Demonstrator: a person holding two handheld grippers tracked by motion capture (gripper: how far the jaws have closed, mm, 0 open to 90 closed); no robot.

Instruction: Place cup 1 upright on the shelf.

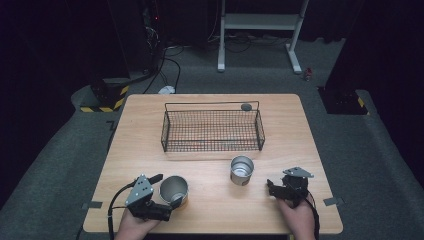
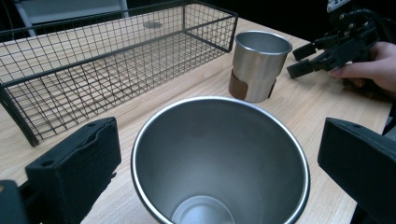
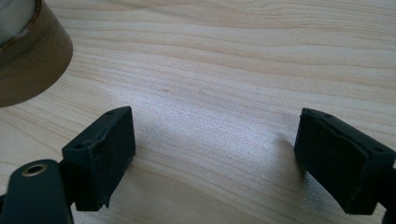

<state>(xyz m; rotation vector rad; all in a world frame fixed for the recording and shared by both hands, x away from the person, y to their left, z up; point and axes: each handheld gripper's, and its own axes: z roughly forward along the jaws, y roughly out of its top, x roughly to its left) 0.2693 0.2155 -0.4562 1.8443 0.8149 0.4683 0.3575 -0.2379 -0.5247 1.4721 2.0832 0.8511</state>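
Observation:
A steel cup [image 1: 174,190] stands at the table's near left, its open mouth [image 2: 224,140] facing up between the wide-apart jaws of my left gripper [image 1: 165,191] [image 2: 217,158]. Small gaps show on both sides, so the jaws do not press the cup. A second steel cup [image 1: 242,170] [image 2: 258,63] with a brown band at its base stands upright in front of the basket. My right gripper [image 1: 271,188] [image 3: 215,144] [image 2: 303,58] rests open just right of it over bare wood, with the banded base [image 3: 28,60] at the upper left of its view.
A black wire basket [image 1: 212,149] [image 2: 116,58] sits at the middle of the wooden table [image 1: 145,125]. A small grey round object [image 1: 246,106] [image 2: 152,24] lies behind its far right corner. Table edges run close behind both hands.

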